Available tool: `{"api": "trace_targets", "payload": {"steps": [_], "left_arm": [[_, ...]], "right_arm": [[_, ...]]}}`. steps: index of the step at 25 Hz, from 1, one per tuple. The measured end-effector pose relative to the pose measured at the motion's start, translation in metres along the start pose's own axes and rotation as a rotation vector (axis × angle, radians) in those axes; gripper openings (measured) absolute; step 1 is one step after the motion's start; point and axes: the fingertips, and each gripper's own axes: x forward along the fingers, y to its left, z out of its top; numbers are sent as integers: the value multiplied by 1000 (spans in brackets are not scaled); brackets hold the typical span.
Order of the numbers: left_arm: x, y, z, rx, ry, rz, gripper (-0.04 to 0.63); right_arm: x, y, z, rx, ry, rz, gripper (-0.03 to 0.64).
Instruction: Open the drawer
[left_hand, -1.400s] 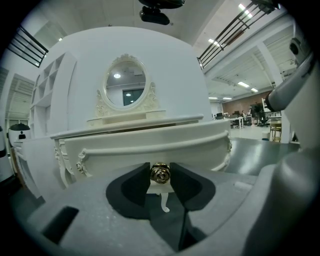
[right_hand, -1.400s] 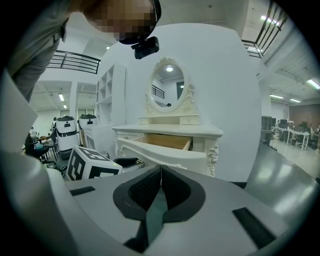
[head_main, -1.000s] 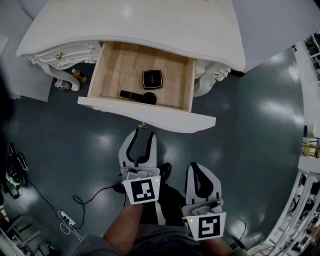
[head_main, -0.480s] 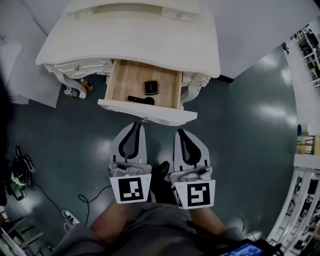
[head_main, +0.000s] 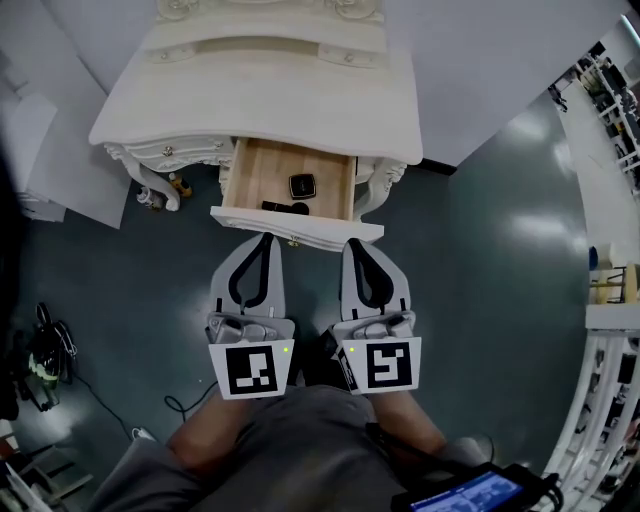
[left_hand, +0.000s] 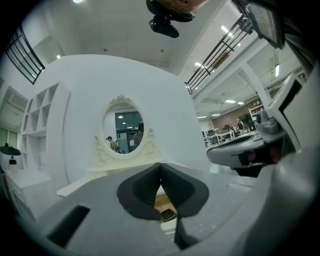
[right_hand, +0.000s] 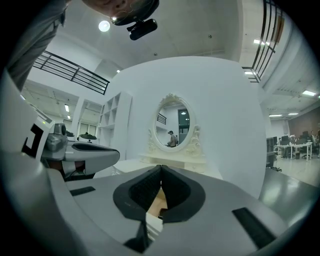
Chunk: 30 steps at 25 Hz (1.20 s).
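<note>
The white dressing table (head_main: 265, 100) has its wooden drawer (head_main: 296, 228) pulled out. A black square compact (head_main: 303, 186) and a black tube (head_main: 285, 208) lie inside. My left gripper (head_main: 265, 237) hangs just short of the drawer front, apart from it. Its jaws have just been closing and now meet with nothing between them. My right gripper (head_main: 355, 243) is beside it, also shut and empty. The left gripper view shows the left gripper (left_hand: 160, 164) level, facing the oval mirror (left_hand: 122, 131). The right gripper (right_hand: 161, 166) faces the same mirror (right_hand: 177, 129).
White sheets (head_main: 55, 165) lie on the dark floor at the left, with cables (head_main: 45, 335) nearer me. A small bottle (head_main: 180, 185) stands by the table leg. Metal shelving (head_main: 605, 400) lines the right edge. A lit screen (head_main: 480, 492) shows at the bottom.
The left jaws went from wide open near the drawer knob to shut. Both grippers rose and now sit side by side, and the drawer looks smaller and farther away.
</note>
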Motion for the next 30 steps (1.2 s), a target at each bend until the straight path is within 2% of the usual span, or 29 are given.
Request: {"api": "trace_targets", "payload": {"steps": [30], "left_arm": [[-7,-6,9,5,-10,-25,15]], "right_arm": [[-10,8,10,-39,-25,10,12]]}}
